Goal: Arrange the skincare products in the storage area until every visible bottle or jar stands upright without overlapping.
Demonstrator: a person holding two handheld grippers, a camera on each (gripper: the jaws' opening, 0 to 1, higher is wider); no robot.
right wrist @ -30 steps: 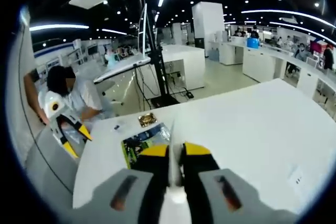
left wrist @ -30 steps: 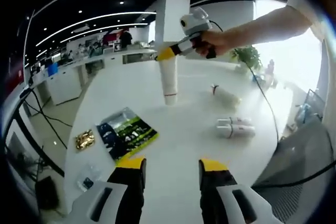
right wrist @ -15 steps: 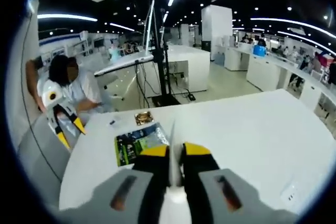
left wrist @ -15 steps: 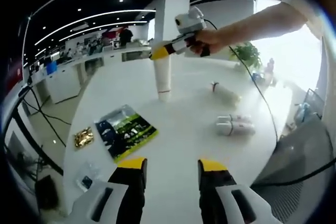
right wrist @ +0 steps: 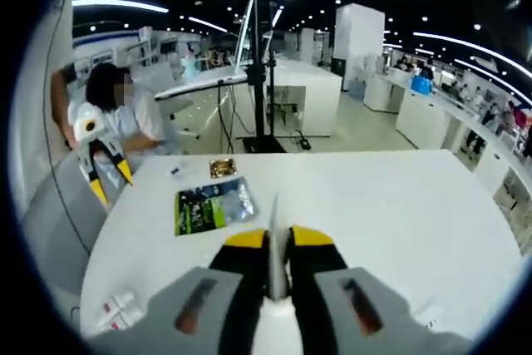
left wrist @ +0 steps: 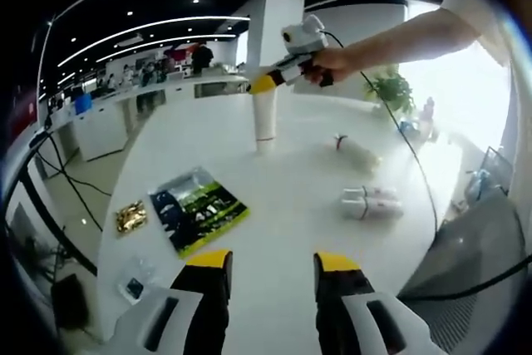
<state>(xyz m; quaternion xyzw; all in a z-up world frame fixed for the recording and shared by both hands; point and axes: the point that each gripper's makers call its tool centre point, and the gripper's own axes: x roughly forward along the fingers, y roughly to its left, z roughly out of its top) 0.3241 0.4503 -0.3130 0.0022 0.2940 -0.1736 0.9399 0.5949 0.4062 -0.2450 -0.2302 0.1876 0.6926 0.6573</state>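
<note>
In the left gripper view the left claw (left wrist: 273,262) hangs with its yellow-tipped jaws apart over the round white table (left wrist: 283,222), while at 12 o'clock the right claw (left wrist: 264,83) is clamped on the crimped top of a tall white plastic tube (left wrist: 265,119) standing cap-down on the table. A white bottle with a dark neck band (left wrist: 356,151) lies on its side at 2 o'clock, two white tubes with red-marked caps (left wrist: 371,203) lie touching side by side at 3 o'clock, and a green glossy booklet (left wrist: 199,209) with a gold foil packet (left wrist: 131,216) beside it sits at 9 o'clock. In the right gripper view the tube's thin crimped edge (right wrist: 273,247) is pinched between that claw's jaws, with the booklet at 11 o'clock and the left claw at 9 o'clock
</note>
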